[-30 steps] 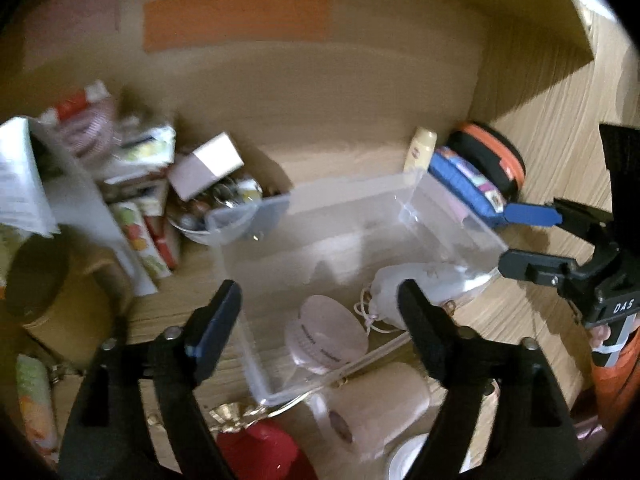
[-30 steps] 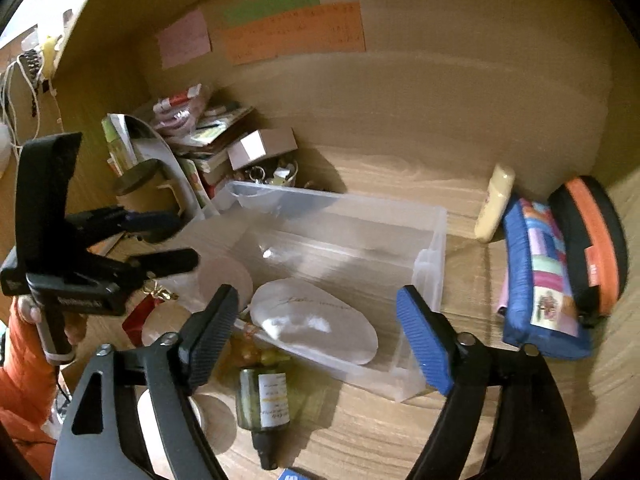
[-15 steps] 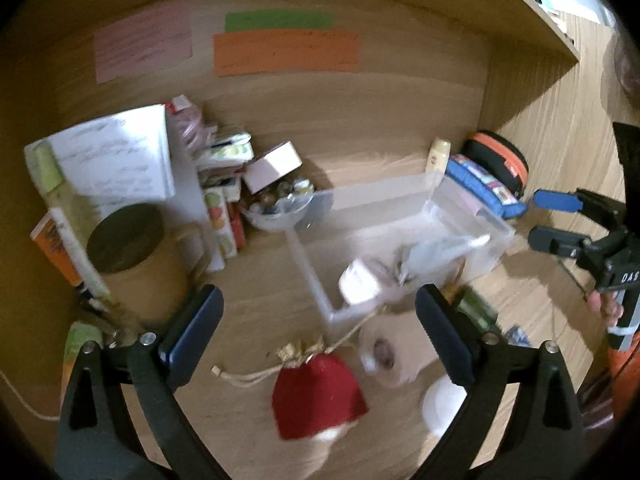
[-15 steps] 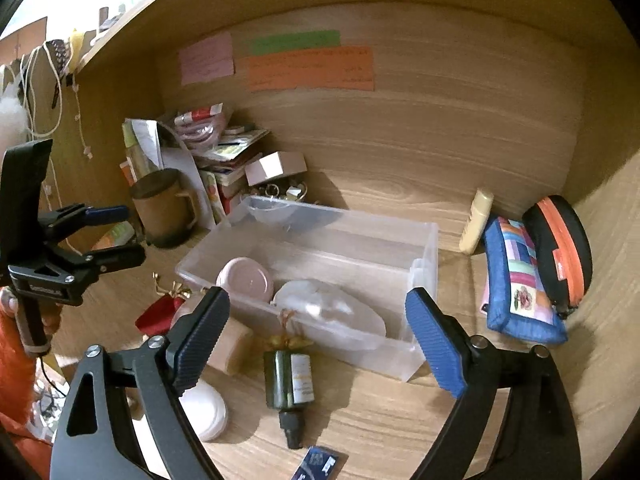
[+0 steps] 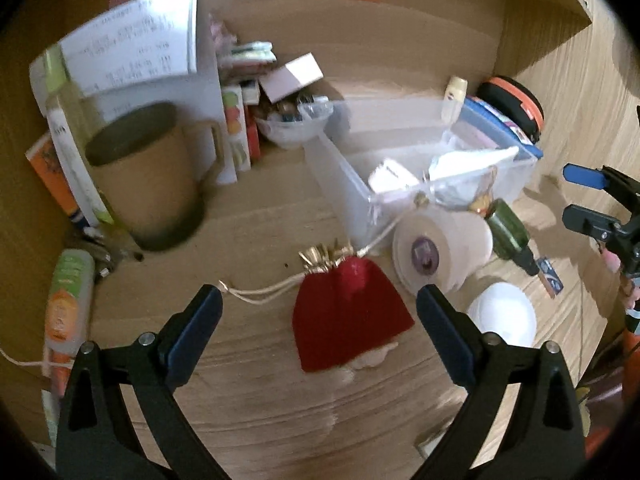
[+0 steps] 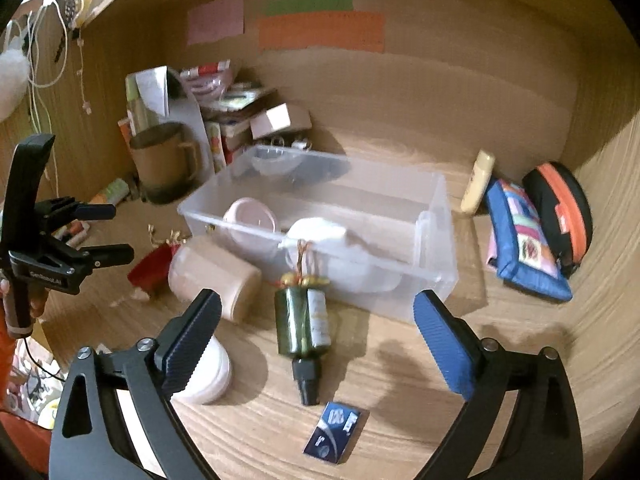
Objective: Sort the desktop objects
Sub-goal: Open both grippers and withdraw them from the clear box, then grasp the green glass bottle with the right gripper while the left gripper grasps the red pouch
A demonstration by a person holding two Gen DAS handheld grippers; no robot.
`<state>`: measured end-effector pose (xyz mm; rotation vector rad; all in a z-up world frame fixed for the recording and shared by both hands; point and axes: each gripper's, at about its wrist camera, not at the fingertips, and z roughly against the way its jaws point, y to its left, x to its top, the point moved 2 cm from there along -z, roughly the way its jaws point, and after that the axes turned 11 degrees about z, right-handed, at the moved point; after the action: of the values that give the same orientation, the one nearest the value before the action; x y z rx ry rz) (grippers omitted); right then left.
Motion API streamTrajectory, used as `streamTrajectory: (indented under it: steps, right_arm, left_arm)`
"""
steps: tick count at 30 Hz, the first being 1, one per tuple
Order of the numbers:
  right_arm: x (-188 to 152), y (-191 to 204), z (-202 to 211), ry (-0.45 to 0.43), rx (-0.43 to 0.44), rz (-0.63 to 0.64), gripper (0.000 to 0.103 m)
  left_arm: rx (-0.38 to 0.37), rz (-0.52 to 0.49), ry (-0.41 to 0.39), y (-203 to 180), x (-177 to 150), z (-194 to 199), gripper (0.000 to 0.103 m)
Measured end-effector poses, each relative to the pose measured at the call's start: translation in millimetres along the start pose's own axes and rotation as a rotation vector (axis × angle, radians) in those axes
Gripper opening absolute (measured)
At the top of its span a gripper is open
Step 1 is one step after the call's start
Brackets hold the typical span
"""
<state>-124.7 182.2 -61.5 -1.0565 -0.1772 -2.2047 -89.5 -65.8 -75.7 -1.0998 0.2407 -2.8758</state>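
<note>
A clear plastic bin (image 6: 436,268) (image 5: 340,176) sits mid-desk with a pink round case (image 6: 250,220) and a white pouch (image 6: 320,234) inside. In front of it lie a red drawstring pouch (image 5: 348,320) (image 6: 150,268), a beige tape roll (image 5: 436,246) (image 6: 216,276), a green bottle (image 6: 306,320) (image 5: 510,230), a white round lid (image 5: 502,314) (image 6: 210,376) and a small blue packet (image 6: 336,432). My left gripper (image 5: 318,326) is open and empty, its fingers either side of the red pouch. My right gripper (image 6: 316,328) is open and empty over the green bottle.
A brown mug (image 5: 148,172) (image 6: 164,162), books, papers and a small bowl of clips (image 5: 292,126) crowd the back left. A yellow tube (image 6: 476,182), a blue patchwork pouch (image 6: 524,246) and a black-orange case (image 6: 560,208) lie at the right. Wooden walls enclose the desk.
Both grippers have pulled back from the bin. The left one swung left and down toward the red pouch. The right one now faces the green bottle.
</note>
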Motion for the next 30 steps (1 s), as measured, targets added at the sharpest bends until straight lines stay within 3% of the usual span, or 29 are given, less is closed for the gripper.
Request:
streamTrajectory:
  steps: [12,18,30]
  right_arm:
    - [-22.6,-3.2,-39.7,0.117,0.07,-0.052,0.096]
    - [-21.4,-4.3,-52.8,0.115,0.053,-0.024,0.093]
    - [-16.7,5.2,-80.8,0.156,0.125,0.026,0.044]
  left_arm:
    - [-0.022,0.009,0.105,-1.1,-4.5,-47.0,0.099]
    - [0.039,-0.011,0.119,-1.7,-6.0,-63.7,0.099]
    - [0.033,-0.012,0.114,-3.9,-4.5,-68.8,0.099]
